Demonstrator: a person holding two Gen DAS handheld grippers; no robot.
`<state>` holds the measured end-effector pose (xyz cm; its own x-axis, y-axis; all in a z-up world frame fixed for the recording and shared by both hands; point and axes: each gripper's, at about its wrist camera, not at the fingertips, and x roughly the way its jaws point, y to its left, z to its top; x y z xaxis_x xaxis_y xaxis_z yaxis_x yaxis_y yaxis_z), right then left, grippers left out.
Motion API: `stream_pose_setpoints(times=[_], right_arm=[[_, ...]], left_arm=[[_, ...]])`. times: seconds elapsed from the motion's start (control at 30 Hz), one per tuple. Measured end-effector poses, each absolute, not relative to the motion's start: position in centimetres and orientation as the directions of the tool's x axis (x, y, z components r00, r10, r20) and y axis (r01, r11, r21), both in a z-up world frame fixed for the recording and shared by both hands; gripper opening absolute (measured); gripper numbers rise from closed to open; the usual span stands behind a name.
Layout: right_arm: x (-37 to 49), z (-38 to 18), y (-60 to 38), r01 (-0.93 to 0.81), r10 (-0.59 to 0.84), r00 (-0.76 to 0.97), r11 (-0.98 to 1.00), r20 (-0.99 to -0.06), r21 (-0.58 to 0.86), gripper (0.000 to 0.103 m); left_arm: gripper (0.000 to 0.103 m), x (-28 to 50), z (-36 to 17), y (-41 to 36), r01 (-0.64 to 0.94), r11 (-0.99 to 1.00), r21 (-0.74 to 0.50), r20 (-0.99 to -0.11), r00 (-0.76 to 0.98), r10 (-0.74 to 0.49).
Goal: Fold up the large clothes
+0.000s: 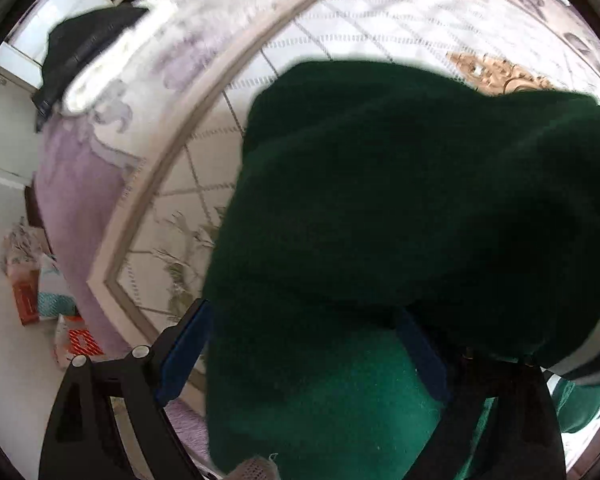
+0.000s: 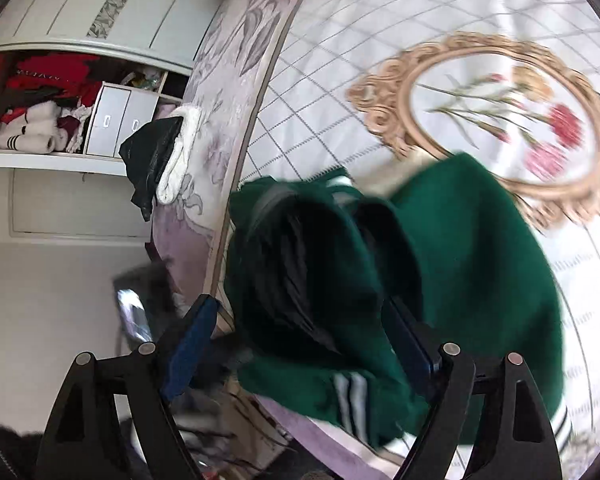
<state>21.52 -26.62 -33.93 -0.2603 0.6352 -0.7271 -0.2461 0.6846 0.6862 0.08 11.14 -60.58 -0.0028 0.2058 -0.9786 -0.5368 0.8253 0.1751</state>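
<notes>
A dark green jacket [image 1: 380, 200] with white-striped cuffs lies bunched on the bed. In the left wrist view it fills the space between the blue-padded fingers [image 1: 184, 348] of my left gripper [image 1: 304, 356], whose jaws stand wide apart with the cloth draped between and over them. In the right wrist view the jacket [image 2: 460, 264] sits near the bed's edge, with a striped cuff [image 2: 352, 400] toward the camera. My right gripper [image 2: 300, 356] is open, its fingers [image 2: 192, 344] on either side of a fold of the jacket.
The bed has a white quilted cover [image 2: 380, 40] with a gold oval flower motif [image 2: 500, 120] and a lilac border [image 1: 84, 184]. A black and white garment [image 2: 160, 160] lies at the bed's edge. An open wardrobe shelf [image 2: 60, 116] holds clothes. Boxes [image 1: 28, 300] stand on the floor.
</notes>
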Motion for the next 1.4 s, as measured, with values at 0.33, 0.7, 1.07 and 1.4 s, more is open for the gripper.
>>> stream_pose_setpoints(times=[0.33,0.7,1.07,1.4], right_arm=[[26.0,-45.6,-23.9,-0.119,0.434,-0.294,0.867,-0.851,0.484,0.073],[21.4,-42.2,-26.1,-0.182,0.571,-0.371,0.729,-0.733,0.66,0.102],[16.6,-45.9,-25.1,0.367,0.812,-0.305,0.582,-0.497,0.726,0.031],[18.7,-39.4,-33.5,0.006,0.482,-0.236,0.869,-0.844,0.495,0.078]], left_arm=[[0.103,-1.3,-60.4,13.1,-0.578,0.811,0.086,-0.992,0.028,0.126],[0.103,-11.2,-57.4,19.9,-0.762,0.627,0.165,-0.976,-0.033,0.217],[0.103,-11.5,-55.7,16.5,-0.733,0.67,0.122,-0.983,0.002,0.182],[0.103,-2.8,-53.6,3.7,-0.454,0.891,0.005,-0.992,0.11,0.061]])
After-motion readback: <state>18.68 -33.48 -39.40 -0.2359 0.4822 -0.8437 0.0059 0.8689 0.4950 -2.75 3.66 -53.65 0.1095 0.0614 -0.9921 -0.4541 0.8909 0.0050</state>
